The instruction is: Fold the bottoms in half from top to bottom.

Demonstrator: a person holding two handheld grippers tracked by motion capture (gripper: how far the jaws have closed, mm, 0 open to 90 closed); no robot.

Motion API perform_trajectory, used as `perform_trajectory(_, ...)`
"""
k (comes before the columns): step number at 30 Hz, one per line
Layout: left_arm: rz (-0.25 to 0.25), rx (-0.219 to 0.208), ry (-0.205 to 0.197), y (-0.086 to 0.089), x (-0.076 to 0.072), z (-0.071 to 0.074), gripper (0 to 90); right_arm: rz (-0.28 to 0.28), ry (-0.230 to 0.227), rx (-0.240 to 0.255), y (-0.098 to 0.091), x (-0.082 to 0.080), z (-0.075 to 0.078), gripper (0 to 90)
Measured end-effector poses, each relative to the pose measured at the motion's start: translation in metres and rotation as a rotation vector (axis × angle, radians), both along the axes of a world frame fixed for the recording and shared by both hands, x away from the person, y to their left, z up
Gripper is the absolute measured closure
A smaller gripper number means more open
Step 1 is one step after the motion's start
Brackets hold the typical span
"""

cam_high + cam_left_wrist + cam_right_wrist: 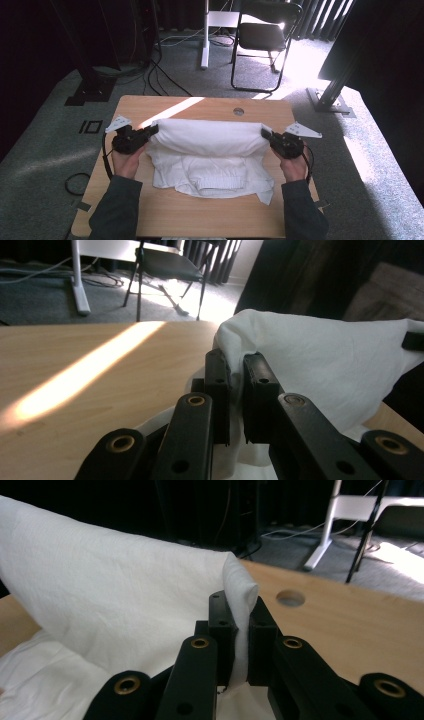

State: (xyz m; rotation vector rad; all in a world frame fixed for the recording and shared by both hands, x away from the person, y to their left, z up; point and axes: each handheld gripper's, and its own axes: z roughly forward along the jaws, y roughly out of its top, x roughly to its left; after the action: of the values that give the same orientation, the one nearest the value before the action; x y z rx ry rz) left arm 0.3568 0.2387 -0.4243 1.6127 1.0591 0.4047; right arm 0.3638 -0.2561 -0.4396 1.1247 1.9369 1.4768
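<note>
The white garment [210, 155] lies across the middle of the wooden table [165, 215], and its far edge is lifted off the surface, stretched in a taut band between the two tools. The left gripper [152, 130] is clenched on the garment's far left corner; in the left gripper view the cloth [320, 360] is pinched tight between the black jaws. The right gripper [265, 133] is likewise clamped on the far right corner, a fold of fabric [240, 610] squeezed between its jaws. The near part of the garment, with what looks like a ribbed hem or collar, rests rumpled towards the table's near edge. To my eye this is a fold just begun: both corners are grasped and raised, but the lifted edge has yet to be carried over and laid down, and smoothing remains
</note>
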Motion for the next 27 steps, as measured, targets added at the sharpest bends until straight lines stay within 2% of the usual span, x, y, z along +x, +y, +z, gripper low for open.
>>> perform_trajectory(2,-0.015,0.006,0.014,-0.002,-0.01,-0.007,84.0,0.019,0.031,0.03,-0.006,-0.01,-0.014,84.2)
perform_trajectory(3,-0.034,0.018,0.035,-0.004,-0.018,-0.014,83.8,0.023,0.043,0.03,-0.008,-0.014,-0.019,83.9)
perform_trajectory(4,-0.034,0.018,0.035,-0.004,-0.018,-0.014,83.5,0.023,0.043,0.03,-0.008,-0.014,-0.019,83.9)
perform_trajectory(5,-0.055,0.029,0.075,-0.008,-0.026,-0.024,83.5,0.024,0.061,0.006,-0.01,-0.022,-0.028,83.3)
perform_trajectory(7,-0.094,0.033,0.098,-0.009,-0.034,-0.035,76.2,0.033,0.1,-0.014,-0.015,-0.034,-0.045,81.3)
perform_trajectory(9,-0.095,0.026,0.085,-0.006,-0.041,-0.038,65.0,0.047,0.115,-0.017,-0.02,-0.042,-0.053,74.8)
perform_trajectory(11,-0.071,-0.004,0.058,-0.001,-0.041,-0.034,58.3,0.07,0.114,-0.009,-0.025,-0.047,-0.052,61.1)
perform_trajectory(12,-0.07,-0.019,0.058,0.001,-0.039,-0.031,58.0,0.06,0.096,-0.019,-0.026,-0.049,-0.048,52.9)
perform_trajectory(13,-0.069,-0.026,0.06,0.001,-0.036,-0.028,57.4,0.041,0.068,-0.023,-0.026,-0.051,-0.043,48.2)
perform_trajectory(14,-0.062,-0.014,0.059,-0.002,-0.033,-0.025,57.3,0.027,0.044,-0.019,-0.026,-0.051,-0.036,46.5)
perform_trajectory(16,-0.075,0.002,0.063,-0.014,-0.027,-0.019,57.5,-0.001,0.014,-0.001,-0.023,-0.049,-0.022,45.9)
perform_trajectory(18,-0.096,0.028,0.055,-0.03,-0.02,-0.017,57.7,-0.008,0.012,-0.017,-0.012,-0.041,-0.012,46.6)
perform_trajectory(20,-0.108,0.039,0.077,-0.046,-0.012,-0.019,57.8,-0.019,0.033,-0.042,0.004,-0.03,-0.009,48.3)
perform_trajectory(22,-0.134,0.04,0.105,-0.061,-0.006,-0.026,58.7,-0.024,0.06,-0.076,0.022,-0.019,-0.014,49.8)
perform_trajectory(23,-0.134,0.04,0.105,-0.061,-0.006,-0.026,58.9,-0.019,0.073,-0.094,0.031,-0.014,-0.018,50.3)
perform_trajectory(24,-0.154,0.063,0.13,-0.074,-0.001,-0.035,59.3,-0.013,0.09,-0.106,0.039,-0.01,-0.024,50.6)
perform_trajectory(27,-0.187,0.081,0.17,-0.089,-0.002,-0.049,60.6,-0.02,0.157,-0.155,0.056,-0.003,-0.043,52.9)
